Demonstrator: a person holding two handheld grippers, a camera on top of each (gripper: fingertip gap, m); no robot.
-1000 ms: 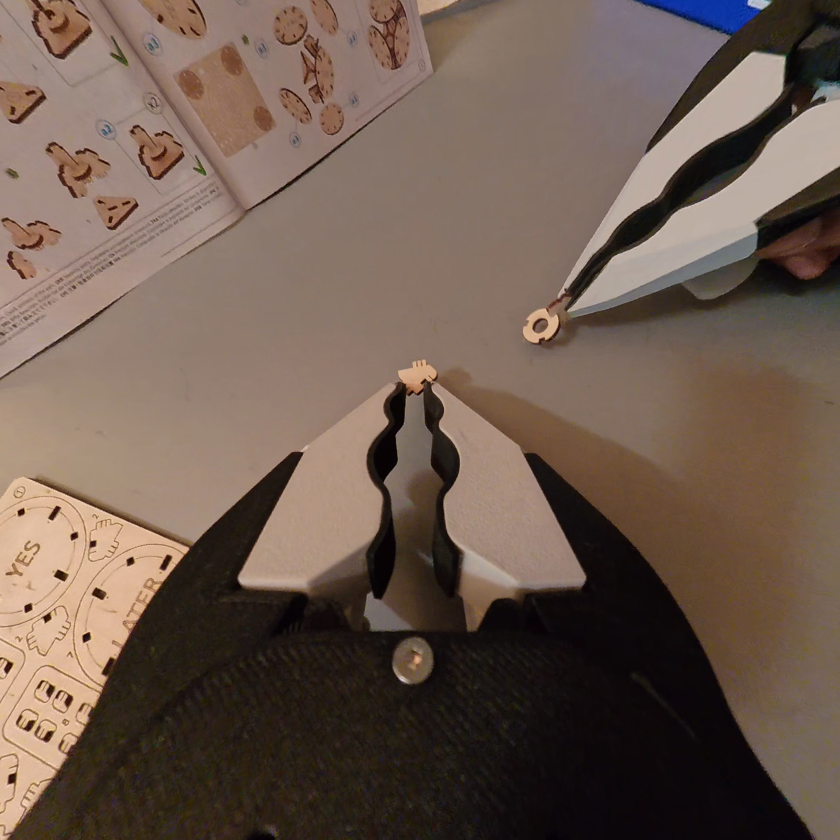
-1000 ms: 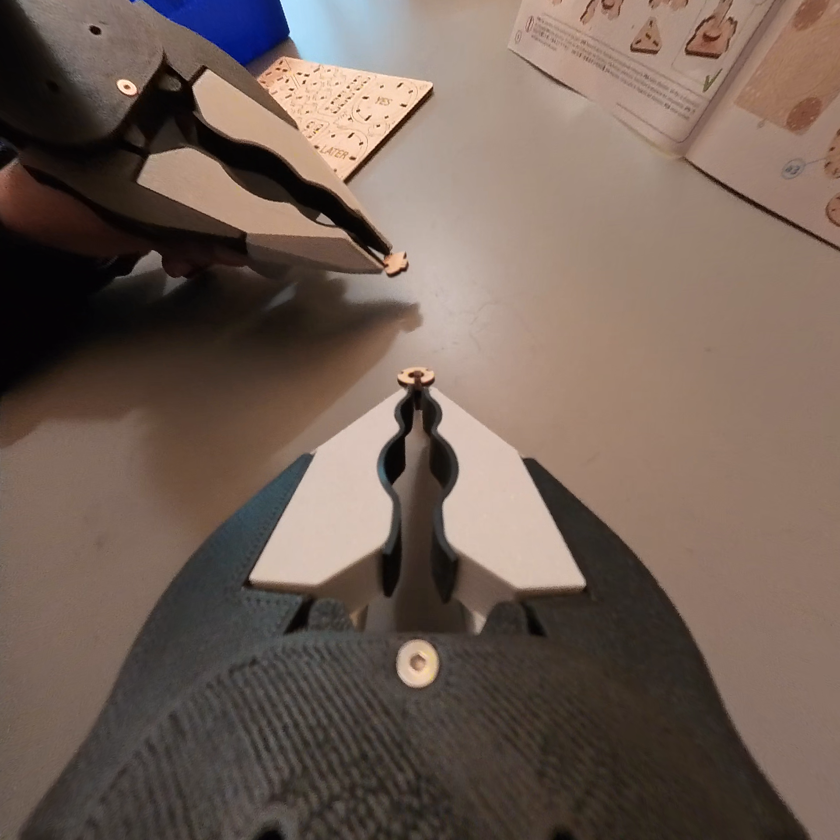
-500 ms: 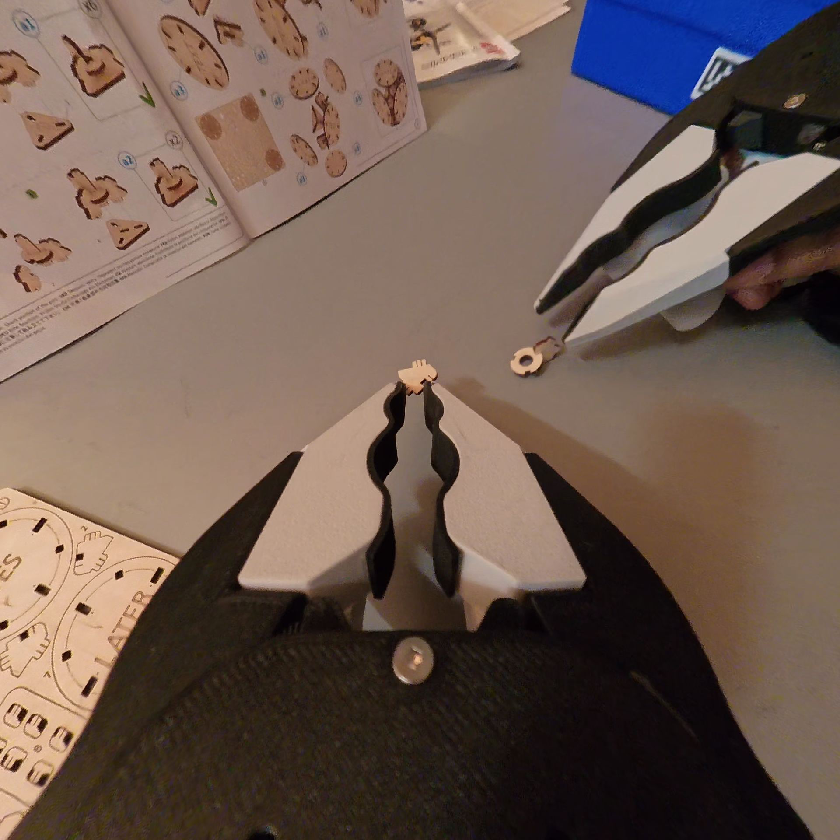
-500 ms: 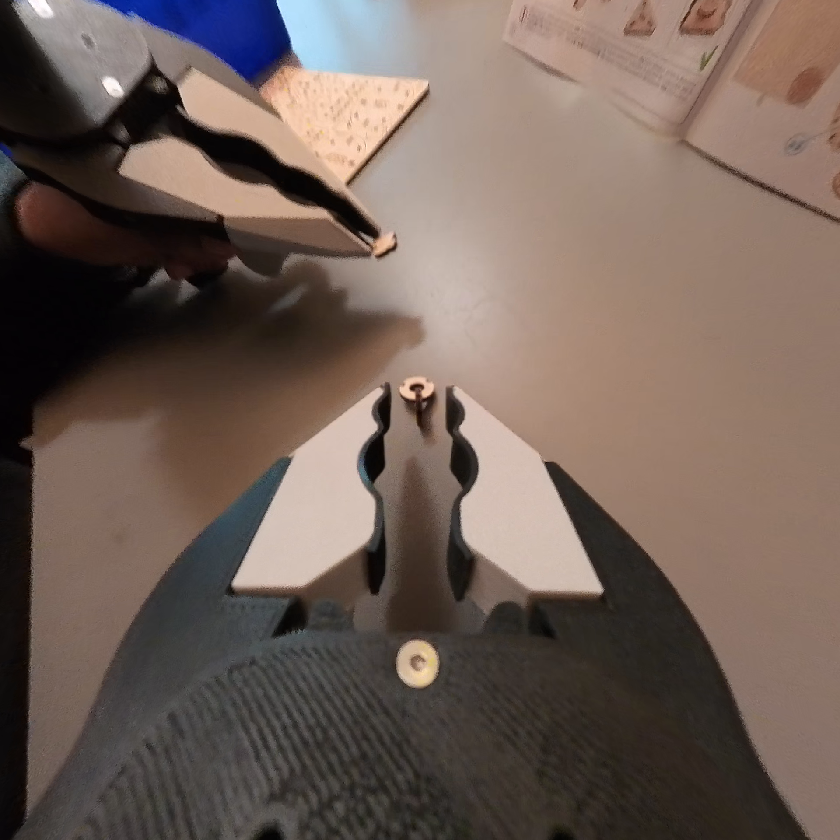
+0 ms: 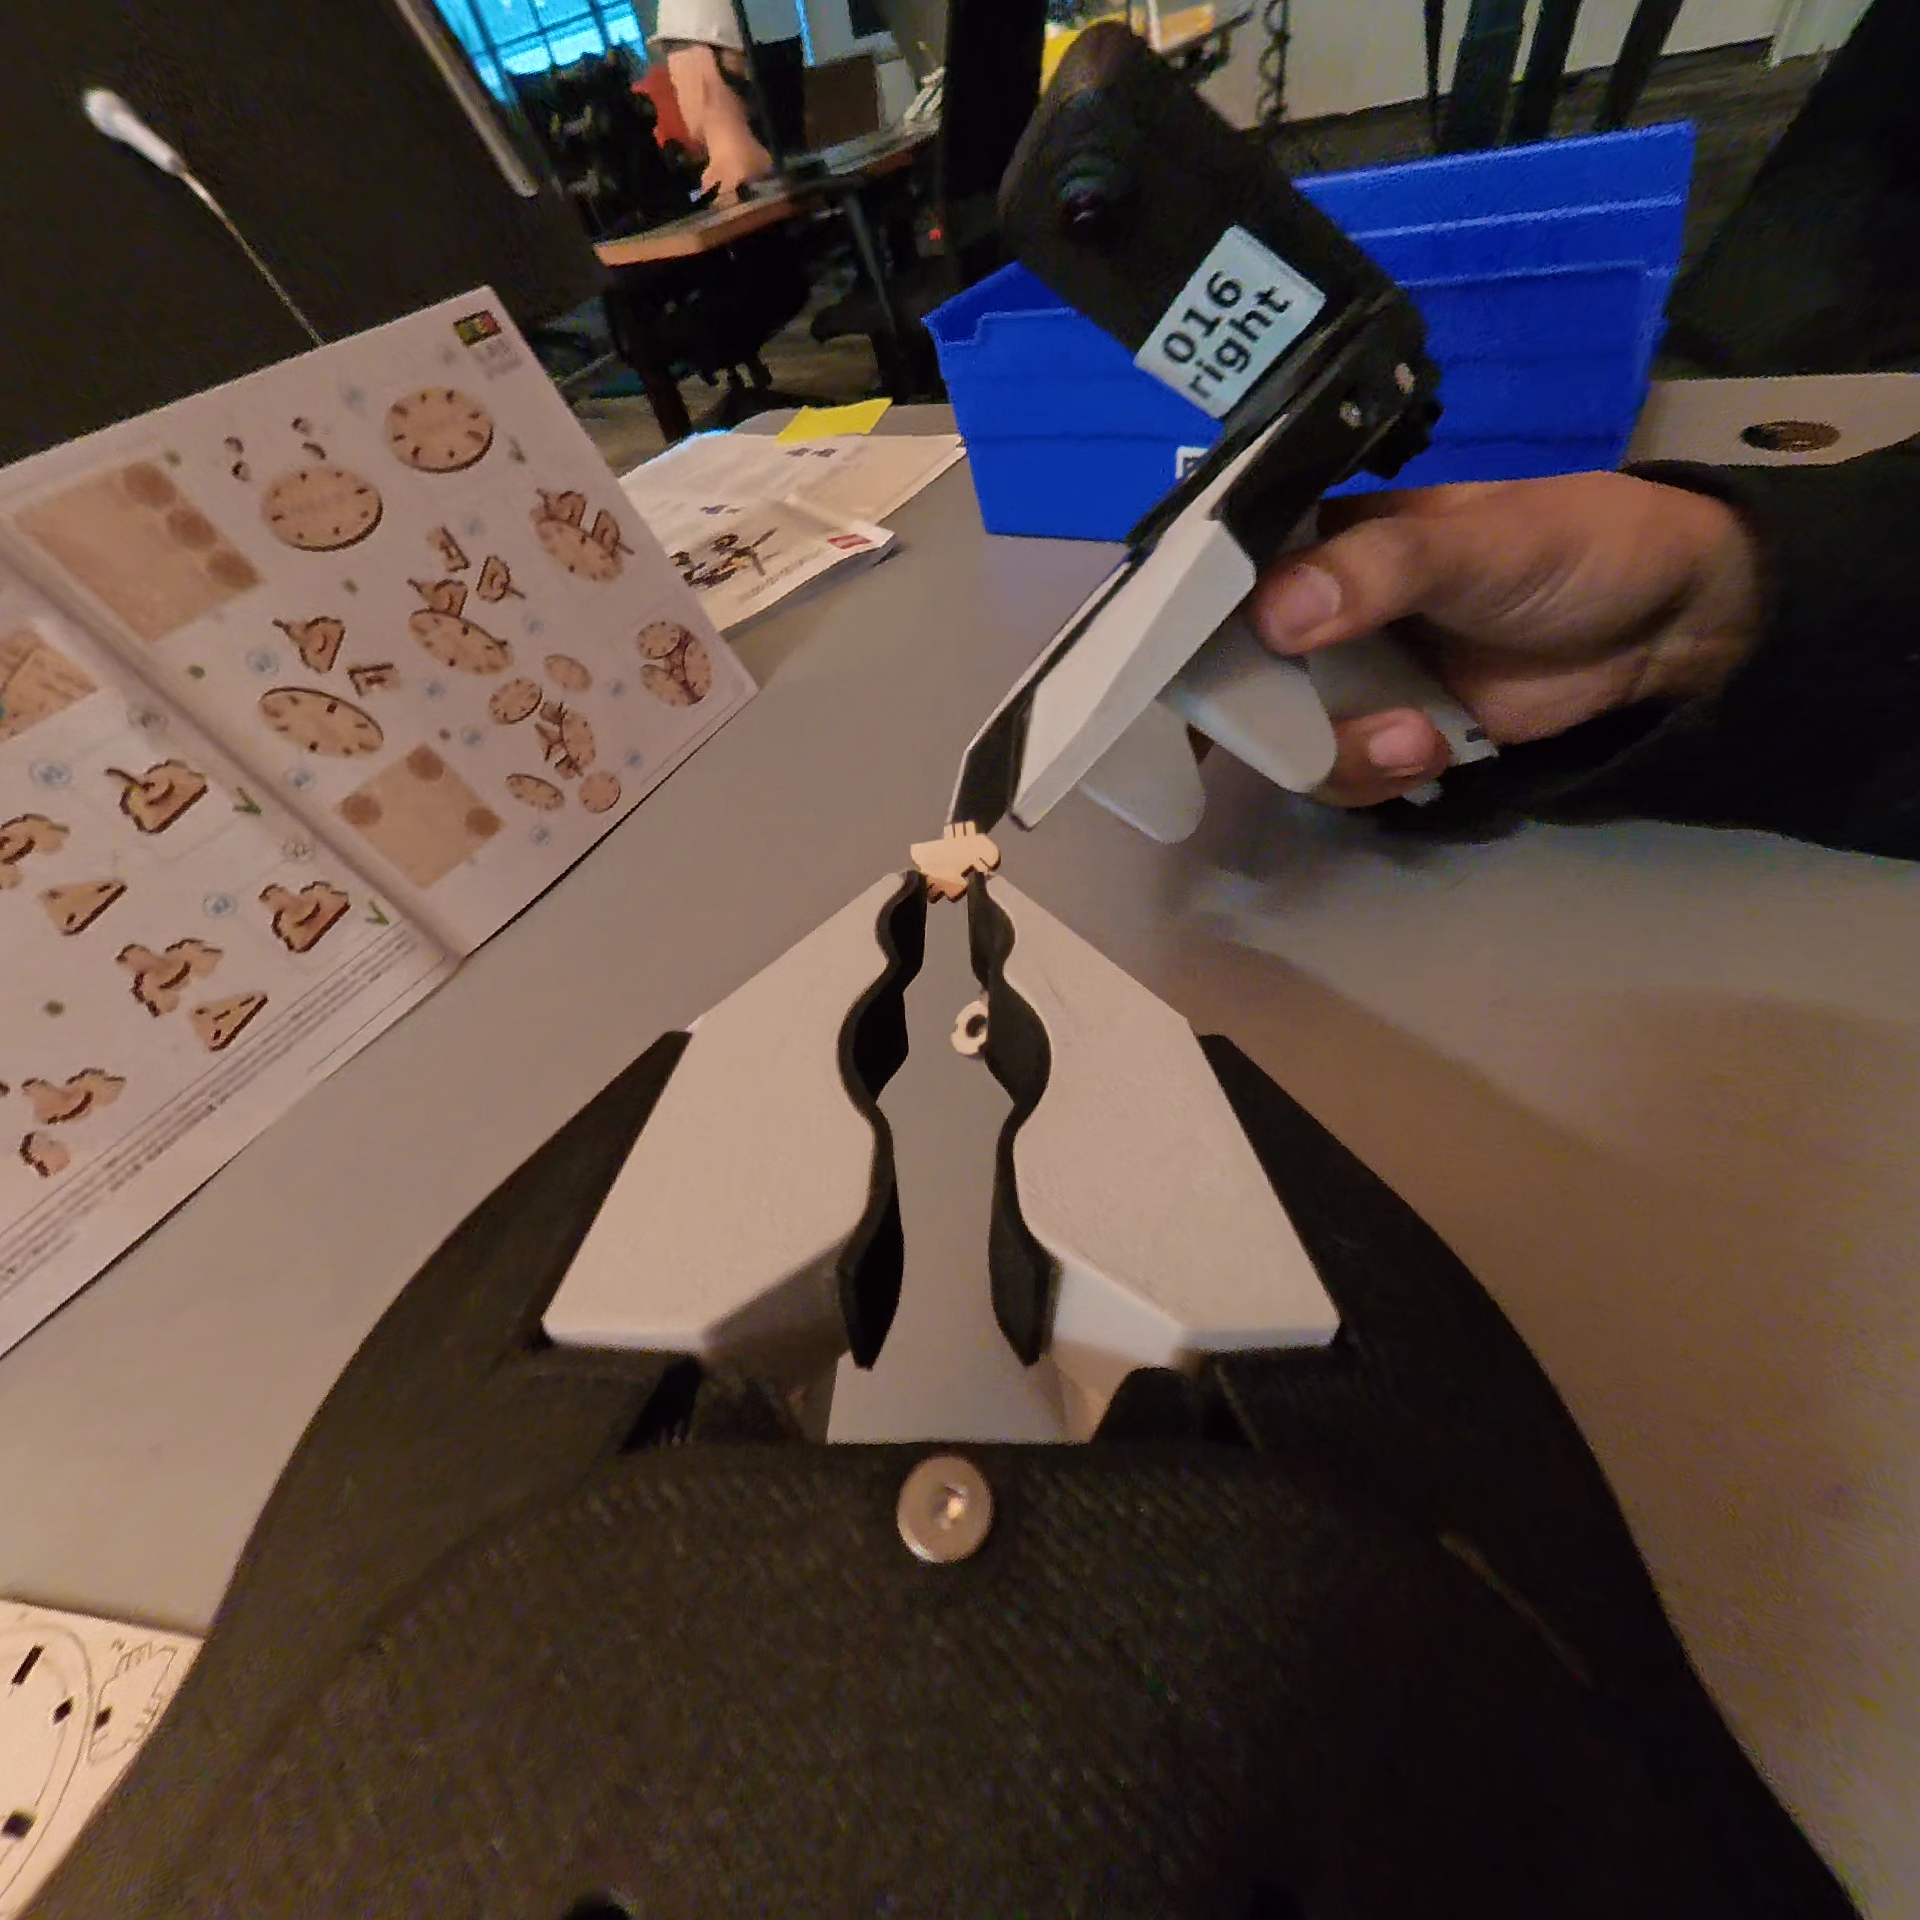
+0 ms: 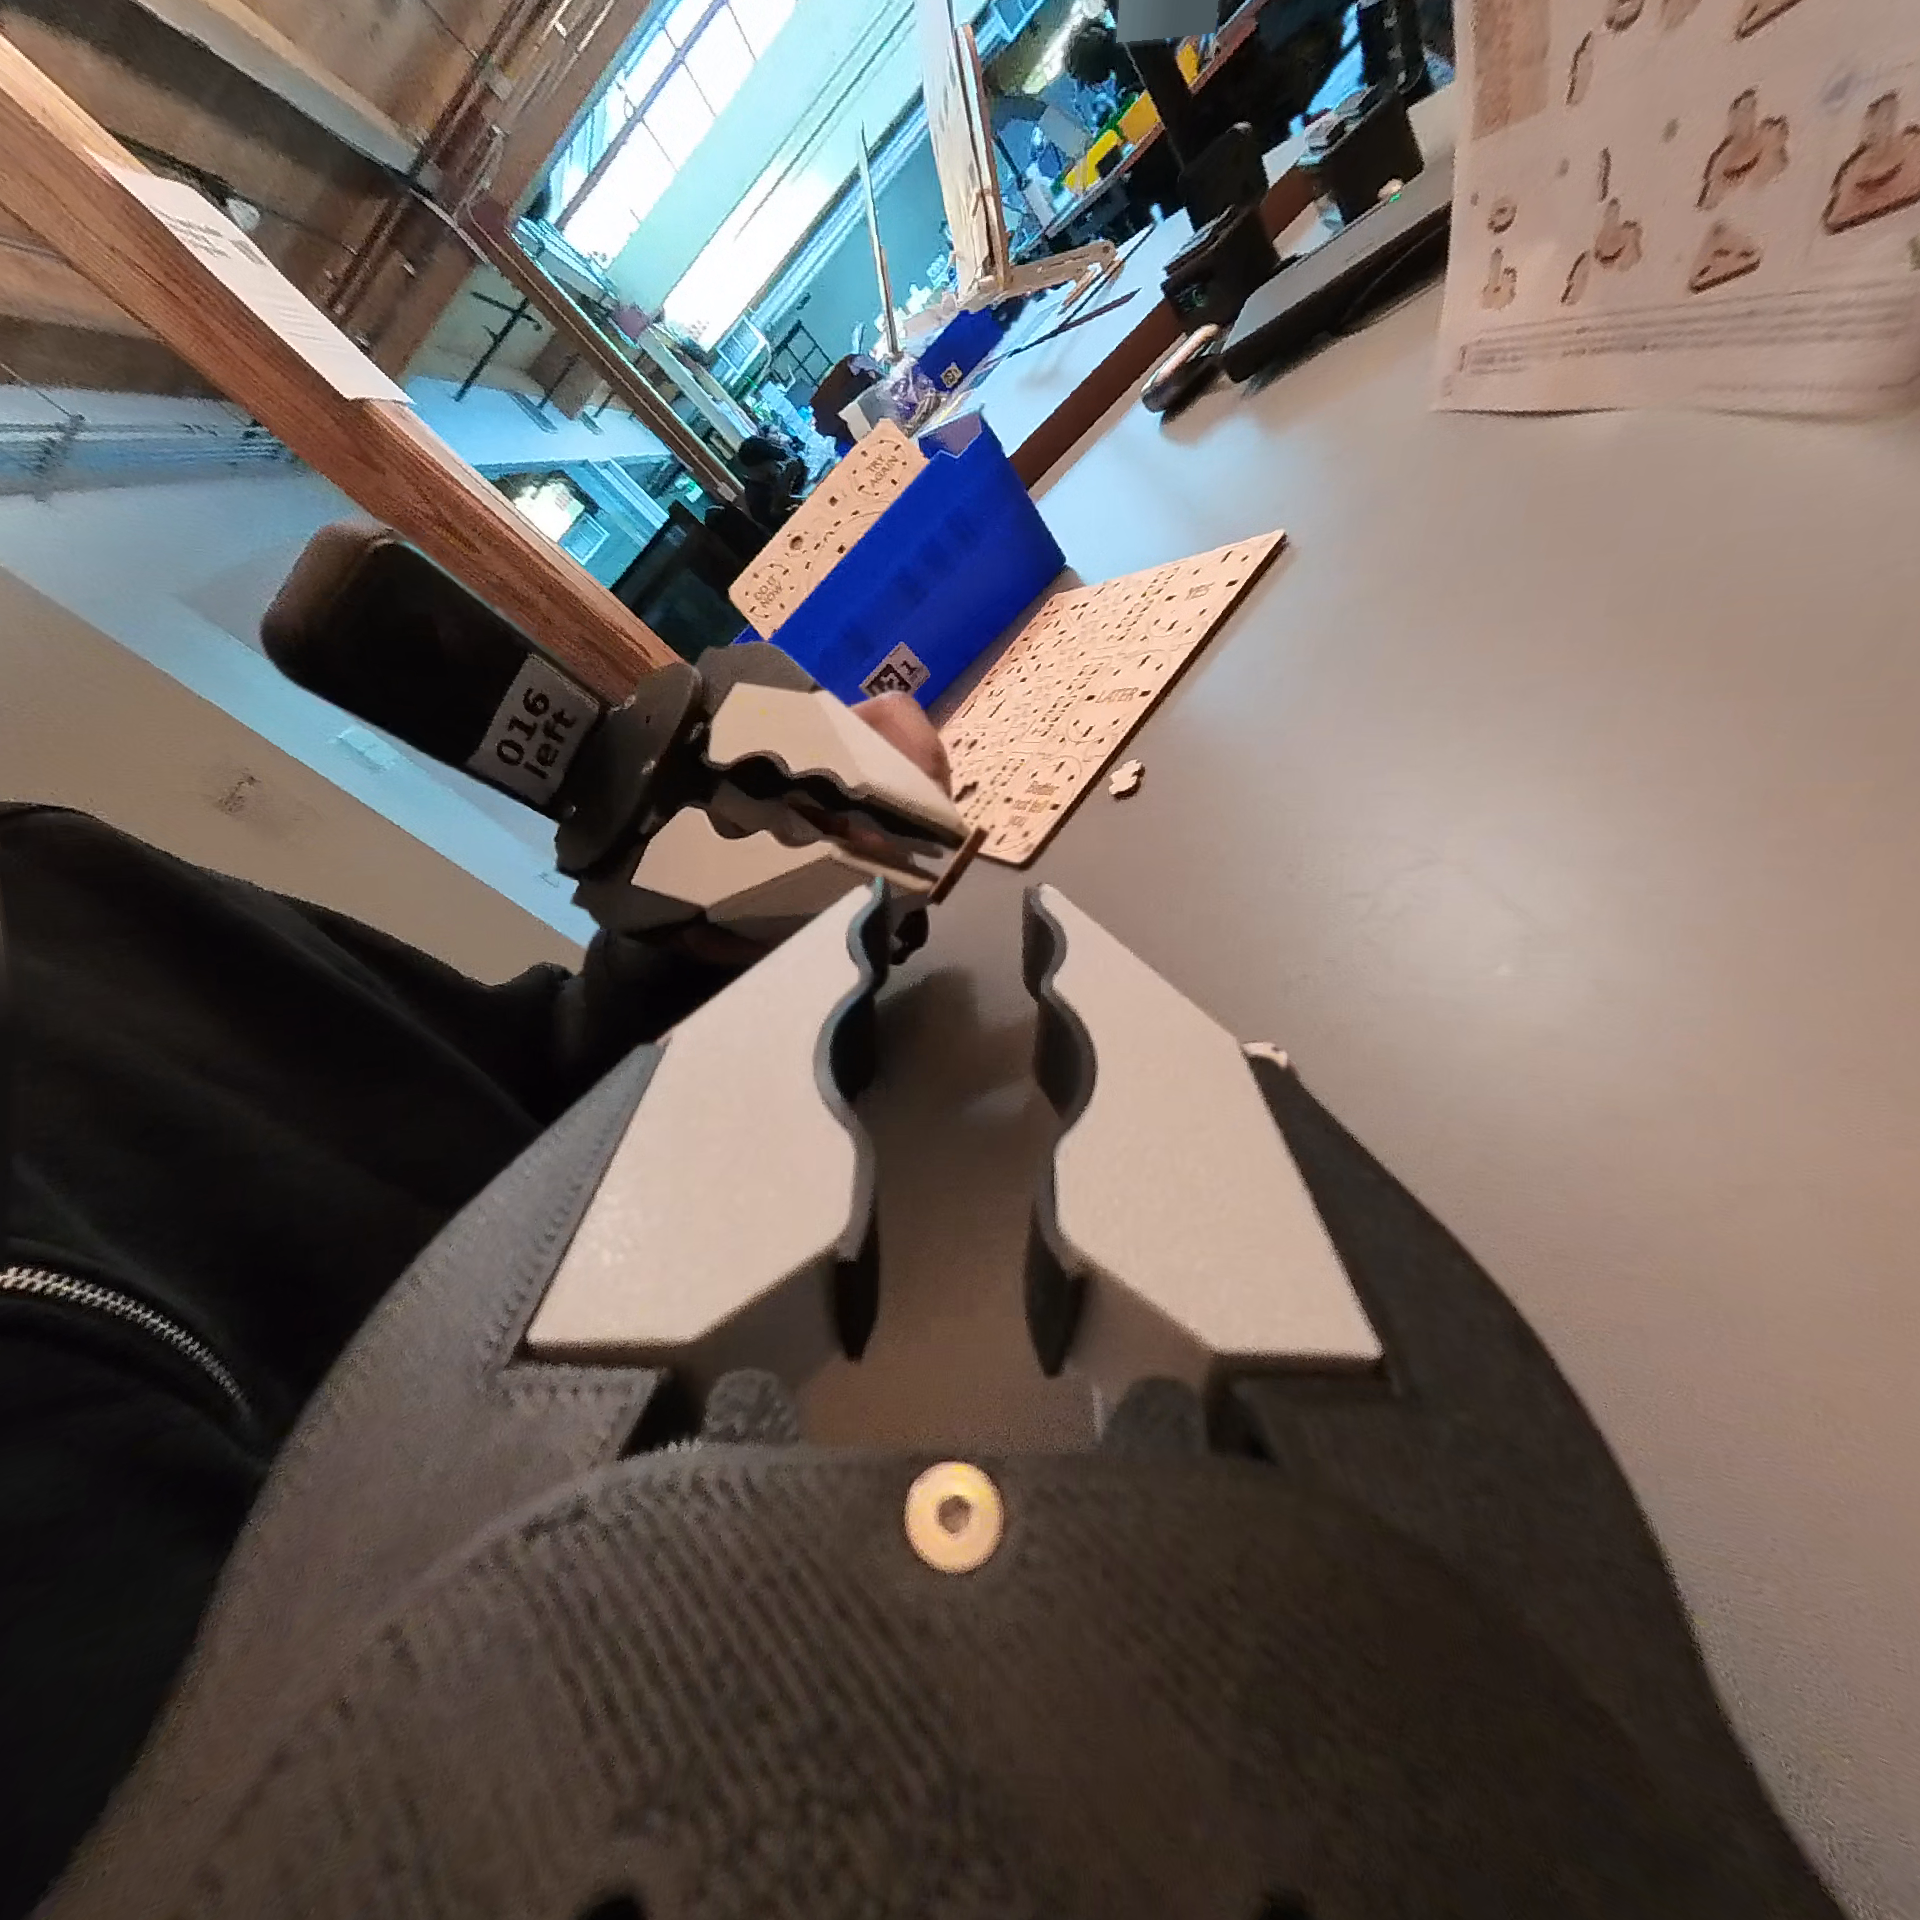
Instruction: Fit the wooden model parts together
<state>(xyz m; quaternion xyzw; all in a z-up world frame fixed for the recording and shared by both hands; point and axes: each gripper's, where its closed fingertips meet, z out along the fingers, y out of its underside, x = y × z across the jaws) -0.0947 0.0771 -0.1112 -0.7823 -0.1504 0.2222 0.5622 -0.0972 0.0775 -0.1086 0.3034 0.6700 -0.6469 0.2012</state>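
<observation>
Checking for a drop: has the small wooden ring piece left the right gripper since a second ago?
Yes. The right gripper stands open and bare; the ring piece lies on the table.

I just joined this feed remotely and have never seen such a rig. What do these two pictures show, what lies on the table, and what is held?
No robot: a person holds a hand-held gripper in each hand, each carrying a forward-looking camera. The left hand-held gripper pinches a small wooden piece. The right hand-held gripper, seen opposite with the person's hand, is open and holds nothing. On the grey table: an open instruction booklet, a small wooden ring, a wooden parts sheet and a blue bin.
</observation>
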